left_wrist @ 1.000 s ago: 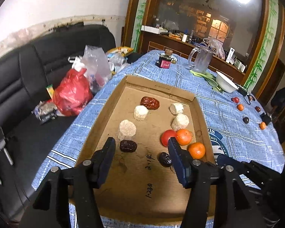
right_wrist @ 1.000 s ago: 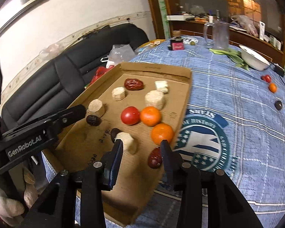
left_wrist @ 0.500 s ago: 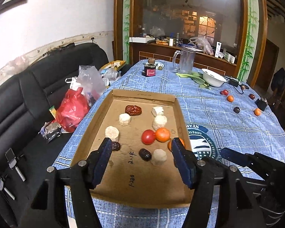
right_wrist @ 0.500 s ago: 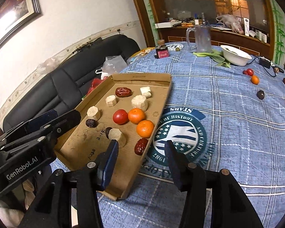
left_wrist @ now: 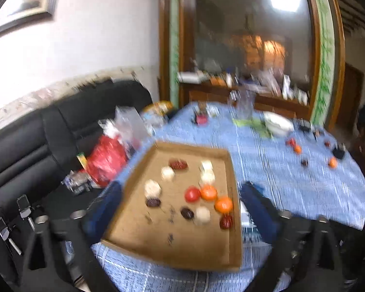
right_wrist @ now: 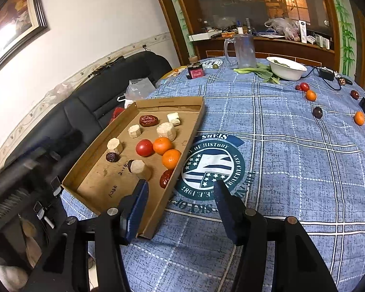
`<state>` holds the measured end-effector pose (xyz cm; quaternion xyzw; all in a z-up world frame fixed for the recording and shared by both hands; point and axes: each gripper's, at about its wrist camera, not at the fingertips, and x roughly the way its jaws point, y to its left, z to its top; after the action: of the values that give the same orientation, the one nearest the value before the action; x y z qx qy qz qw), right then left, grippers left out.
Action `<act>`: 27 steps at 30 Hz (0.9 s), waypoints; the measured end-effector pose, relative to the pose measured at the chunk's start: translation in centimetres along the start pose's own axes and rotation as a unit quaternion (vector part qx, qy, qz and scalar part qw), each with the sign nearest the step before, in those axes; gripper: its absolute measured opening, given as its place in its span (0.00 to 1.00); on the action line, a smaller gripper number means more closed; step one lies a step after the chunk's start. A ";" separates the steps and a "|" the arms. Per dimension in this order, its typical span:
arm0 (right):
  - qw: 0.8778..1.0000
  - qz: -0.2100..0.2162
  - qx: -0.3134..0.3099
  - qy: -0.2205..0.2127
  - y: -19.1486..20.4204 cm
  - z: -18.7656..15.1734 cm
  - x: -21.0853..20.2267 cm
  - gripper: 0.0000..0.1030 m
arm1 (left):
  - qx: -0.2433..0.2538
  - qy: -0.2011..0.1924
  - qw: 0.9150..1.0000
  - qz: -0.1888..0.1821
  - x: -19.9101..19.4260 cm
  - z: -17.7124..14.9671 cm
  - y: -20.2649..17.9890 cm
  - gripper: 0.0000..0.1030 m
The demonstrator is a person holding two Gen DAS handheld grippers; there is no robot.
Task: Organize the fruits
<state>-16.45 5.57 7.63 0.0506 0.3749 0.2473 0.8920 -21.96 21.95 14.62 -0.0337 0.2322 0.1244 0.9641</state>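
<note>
Tray [right_wrist: 163, 215] corner near table edge; right tool [right_wrist: 180, 192] opening, empty.

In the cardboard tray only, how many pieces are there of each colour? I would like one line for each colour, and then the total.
In the cardboard tray:
Orange: 2
Bright red: 1
Reddish-brown: 2
Nearly black: 2
Pale beige: 5
Total: 12
</note>
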 end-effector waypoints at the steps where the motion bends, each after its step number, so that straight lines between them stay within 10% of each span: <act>1: 1.000 0.000 -0.001 -0.001 0.1 -0.1 -0.1 0.58 | -0.005 -0.015 1.000 0.006 -0.7 0.2 0.1 1.00; 27: 0.997 -0.056 -0.049 0.021 1.5 -2.2 1.4 0.70 | -0.013 0.133 0.990 0.037 3.3 -5.3 1.6 1.00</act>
<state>-17.70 7.36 5.56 -0.0197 0.3835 0.2162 0.8977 -21.87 23.54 8.44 -0.0536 0.3583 0.1577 0.9186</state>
